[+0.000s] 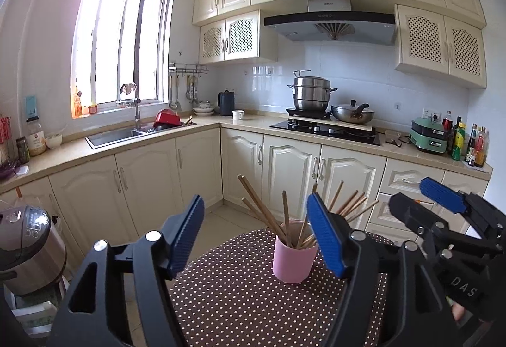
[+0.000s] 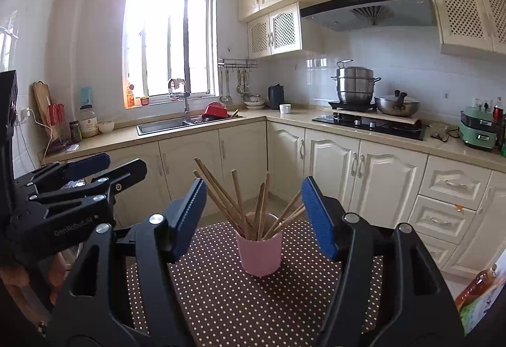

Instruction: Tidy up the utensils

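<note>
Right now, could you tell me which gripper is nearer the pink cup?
Roughly level, perhaps the right. The right gripper frames the pink cup centrally; the left gripper sits slightly left of it.

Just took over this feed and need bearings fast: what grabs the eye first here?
A pink cup crammed with splayed wooden chopsticks stands alone on the brown polka-dot tablecloth, dead ahead. The left gripper and right gripper hover before it, jaws wide apart, holding nothing.

Both wrist views face the kitchen counters, sharing the near pink cup [image 1: 294,255].
</note>
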Motion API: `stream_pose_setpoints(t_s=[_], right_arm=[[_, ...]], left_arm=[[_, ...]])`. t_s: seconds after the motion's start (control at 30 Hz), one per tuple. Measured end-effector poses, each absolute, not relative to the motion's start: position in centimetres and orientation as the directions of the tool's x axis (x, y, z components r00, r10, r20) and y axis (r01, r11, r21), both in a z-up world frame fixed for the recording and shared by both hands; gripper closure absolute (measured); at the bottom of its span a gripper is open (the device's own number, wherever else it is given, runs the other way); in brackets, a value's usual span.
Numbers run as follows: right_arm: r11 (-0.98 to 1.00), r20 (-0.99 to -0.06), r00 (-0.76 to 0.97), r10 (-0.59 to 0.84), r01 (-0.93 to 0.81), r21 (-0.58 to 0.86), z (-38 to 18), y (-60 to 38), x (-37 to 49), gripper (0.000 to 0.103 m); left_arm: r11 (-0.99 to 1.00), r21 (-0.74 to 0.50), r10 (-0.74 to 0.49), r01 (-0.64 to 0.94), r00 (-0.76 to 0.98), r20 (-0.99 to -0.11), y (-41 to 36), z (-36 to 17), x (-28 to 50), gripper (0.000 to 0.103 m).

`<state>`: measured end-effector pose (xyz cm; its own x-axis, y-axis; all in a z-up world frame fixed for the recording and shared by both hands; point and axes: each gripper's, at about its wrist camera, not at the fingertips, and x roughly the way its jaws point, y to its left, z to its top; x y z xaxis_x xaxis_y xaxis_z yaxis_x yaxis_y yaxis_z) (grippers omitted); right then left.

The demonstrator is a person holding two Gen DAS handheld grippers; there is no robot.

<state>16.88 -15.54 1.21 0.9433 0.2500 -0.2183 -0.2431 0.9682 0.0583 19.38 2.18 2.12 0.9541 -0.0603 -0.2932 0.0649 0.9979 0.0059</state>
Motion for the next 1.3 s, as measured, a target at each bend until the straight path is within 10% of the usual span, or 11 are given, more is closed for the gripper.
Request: stream_pose_setpoints(t_s=[1.3], right_arm=[[0.987,-0.072,0.985,0.154,-0.151,0.045,1.4,-15.7,-1.8,0.008]], left_arm=[[0.997,0.043,-0.053,0.06,0.987,-0.155,1.1,2.7,-0.7,0.019]])
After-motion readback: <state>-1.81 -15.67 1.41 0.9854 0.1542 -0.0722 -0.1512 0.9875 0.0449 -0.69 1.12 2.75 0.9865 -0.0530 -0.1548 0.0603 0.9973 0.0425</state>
